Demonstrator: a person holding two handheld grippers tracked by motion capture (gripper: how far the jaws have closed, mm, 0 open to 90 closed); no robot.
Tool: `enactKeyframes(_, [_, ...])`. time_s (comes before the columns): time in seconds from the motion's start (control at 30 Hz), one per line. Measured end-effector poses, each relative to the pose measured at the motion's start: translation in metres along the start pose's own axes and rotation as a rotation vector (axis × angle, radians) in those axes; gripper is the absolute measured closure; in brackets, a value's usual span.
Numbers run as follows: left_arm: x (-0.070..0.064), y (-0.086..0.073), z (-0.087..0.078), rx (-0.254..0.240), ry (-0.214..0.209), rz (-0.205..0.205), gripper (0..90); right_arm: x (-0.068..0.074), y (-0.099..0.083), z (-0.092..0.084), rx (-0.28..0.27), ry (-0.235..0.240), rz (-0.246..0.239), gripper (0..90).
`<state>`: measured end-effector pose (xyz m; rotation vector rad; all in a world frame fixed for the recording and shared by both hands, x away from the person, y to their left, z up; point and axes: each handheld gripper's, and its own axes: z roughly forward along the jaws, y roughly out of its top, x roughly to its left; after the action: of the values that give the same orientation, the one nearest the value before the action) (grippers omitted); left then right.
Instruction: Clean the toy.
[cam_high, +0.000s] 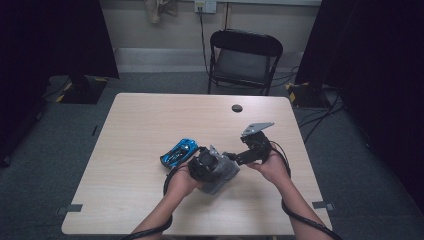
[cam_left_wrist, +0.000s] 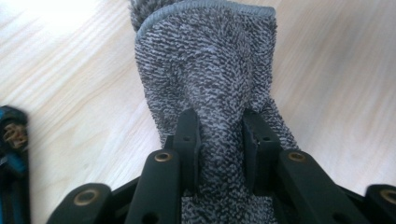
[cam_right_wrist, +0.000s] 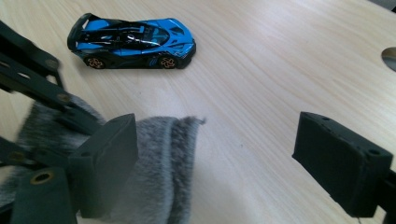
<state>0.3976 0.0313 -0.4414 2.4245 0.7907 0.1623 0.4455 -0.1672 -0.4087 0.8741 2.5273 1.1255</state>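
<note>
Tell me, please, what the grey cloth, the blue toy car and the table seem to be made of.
Grey cloth: probably microfibre terry, matte, with looped pile and a stitched hem. Blue toy car: glossy paint, maybe die-cast metal or plastic; cannot tell which. Table: pale wood-grain top, likely smooth laminate.

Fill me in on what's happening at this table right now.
A person at a wooden table works a handheld gripper in each hand. The left gripper pinches a bunched grey cloth between its jaws, holding it just above the tabletop. The right gripper stands wide open beside the cloth's edge, gripping nothing. A blue toy car sits on the table close by, untouched.
</note>
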Motion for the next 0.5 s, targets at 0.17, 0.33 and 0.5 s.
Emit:
enactKeyframes(0.17, [-0.003,0.001,0.014,-0.015,0.020,0.021,55.1,-0.004,-0.007,-0.010,-0.026,0.010,0.011,13.6])
enactKeyframes(0.33, [-0.004,-0.002,0.010,-0.054,0.028,-0.007,38.2,-0.002,-0.014,-0.007,-0.024,0.021,0.005,13.6])
enactKeyframes(0.5, [-0.002,-0.016,-0.009,-0.081,0.055,-0.030,33.4,0.006,-0.019,0.001,-0.013,0.045,-0.005,13.6])
